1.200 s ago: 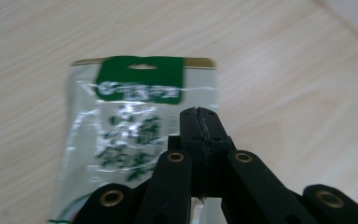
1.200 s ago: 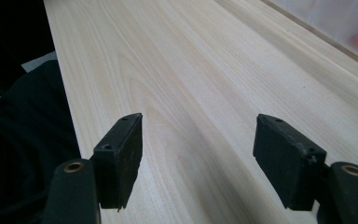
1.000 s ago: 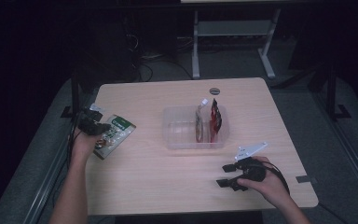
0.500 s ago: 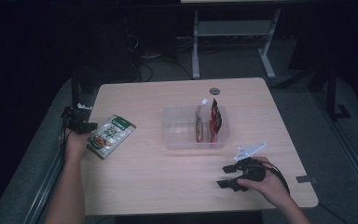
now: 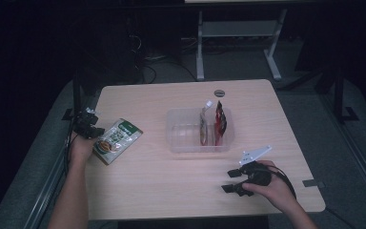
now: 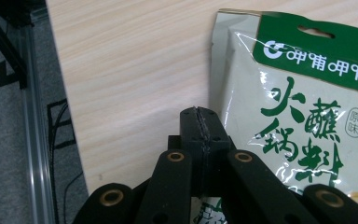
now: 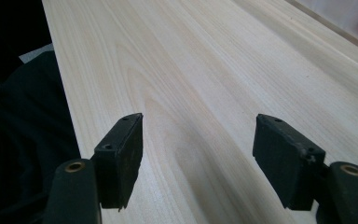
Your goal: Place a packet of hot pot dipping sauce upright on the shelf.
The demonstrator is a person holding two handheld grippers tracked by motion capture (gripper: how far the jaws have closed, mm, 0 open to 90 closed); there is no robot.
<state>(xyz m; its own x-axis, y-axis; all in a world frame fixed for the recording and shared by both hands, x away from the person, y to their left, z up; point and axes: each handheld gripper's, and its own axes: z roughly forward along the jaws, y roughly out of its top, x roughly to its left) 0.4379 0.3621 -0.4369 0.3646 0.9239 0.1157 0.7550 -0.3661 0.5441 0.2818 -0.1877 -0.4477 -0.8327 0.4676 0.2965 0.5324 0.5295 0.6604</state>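
Work in hand: packing snack packets into the clear bin (image 5: 181, 143) in the middle of the table (image 5: 171, 191)
Done: two packets (image 5: 213, 125) already stand upright at the bin's right end
Left: the green-and-white packet (image 5: 119, 140) lies flat on the table near its left edge, well apart from the bin; it has yet to be lifted and carried over
Left tongs (image 6: 199, 122): pressed together, tips just beside the packet's edge, pinching nothing that I can see
Right tongs (image 7: 198, 158): spread wide over bare table near the front right, idle
Change from earlier frames: the left hand (image 5: 82, 145) has pulled back toward the table's left edge, off the packet; the packet, bin and right hand lie as before
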